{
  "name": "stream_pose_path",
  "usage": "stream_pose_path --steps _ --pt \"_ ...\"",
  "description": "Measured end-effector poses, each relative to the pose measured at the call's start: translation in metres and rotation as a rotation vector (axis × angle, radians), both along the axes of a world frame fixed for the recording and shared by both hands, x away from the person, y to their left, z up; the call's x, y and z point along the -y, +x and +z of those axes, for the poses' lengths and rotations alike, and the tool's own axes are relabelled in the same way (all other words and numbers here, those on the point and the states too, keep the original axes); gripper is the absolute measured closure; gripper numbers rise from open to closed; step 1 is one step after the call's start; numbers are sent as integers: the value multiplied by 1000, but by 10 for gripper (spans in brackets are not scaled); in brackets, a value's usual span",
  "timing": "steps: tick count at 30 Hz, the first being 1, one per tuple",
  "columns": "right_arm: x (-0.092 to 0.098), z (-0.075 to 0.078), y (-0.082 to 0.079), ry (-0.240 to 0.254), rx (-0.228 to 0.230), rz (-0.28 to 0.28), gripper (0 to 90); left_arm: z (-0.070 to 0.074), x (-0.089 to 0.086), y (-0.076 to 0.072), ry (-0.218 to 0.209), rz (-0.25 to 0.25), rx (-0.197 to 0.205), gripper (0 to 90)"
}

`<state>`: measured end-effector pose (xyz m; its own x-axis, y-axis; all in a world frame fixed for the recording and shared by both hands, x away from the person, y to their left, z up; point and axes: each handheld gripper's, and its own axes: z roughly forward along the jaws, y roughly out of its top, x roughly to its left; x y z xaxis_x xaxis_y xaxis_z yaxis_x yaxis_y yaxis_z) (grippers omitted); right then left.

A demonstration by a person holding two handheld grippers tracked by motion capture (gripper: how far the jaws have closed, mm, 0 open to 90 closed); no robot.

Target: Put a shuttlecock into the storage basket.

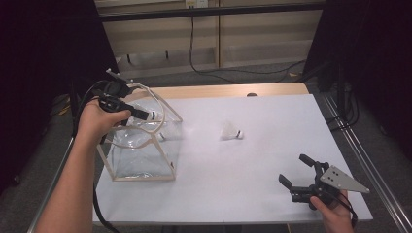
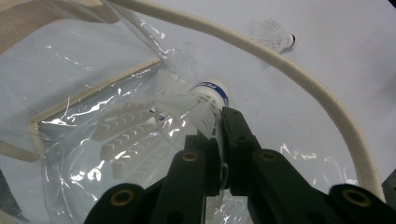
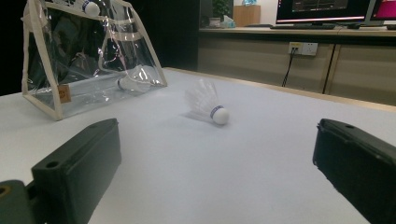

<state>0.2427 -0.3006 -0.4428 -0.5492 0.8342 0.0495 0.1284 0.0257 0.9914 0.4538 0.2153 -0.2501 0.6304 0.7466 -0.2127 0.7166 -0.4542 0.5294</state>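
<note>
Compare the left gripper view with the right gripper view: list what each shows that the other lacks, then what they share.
Left gripper view alone: the left tongs shut on a shuttlecock's feathers above the open bag, with the bag's white handle arching past.
Right gripper view alone: the right tongs open and empty near the tabletop, a wooden cabinet with a wall socket, and monitors.
Both: the clear bag and the loose shuttlecock lying on the white table.

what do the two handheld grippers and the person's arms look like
Both grippers are black with two blocky jaws. The left gripper trails a thick black cable that loops down past the forearm, and its jaws have brass-coloured pivot rivets. The right gripper carries a grey three-cornered plate with small dark holes. Both forearms are bare, with no sleeves or gloves in view.
</note>
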Motion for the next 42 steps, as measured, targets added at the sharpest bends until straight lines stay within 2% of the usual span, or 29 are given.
stream_pose_path --steps 5,16,19,27,30,42 --pt "0 0 0 0 0 0 6 -2 1 0 -3 6 -7 863" --pt "0 0 0 -1 1 0 6 -2 0 0 -9 10 3 818" --pt "0 0 0 -1 1 0 6 0 -1 -1 -32 5 4 804" --pt "0 0 0 -2 2 0 6 10 0 -5 -84 5 12 719" --pt "0 0 0 -2 2 1 6 14 3 -8 -89 -8 17 654" --pt "0 0 0 0 -1 0 6 27 18 -16 -129 -56 24 515"
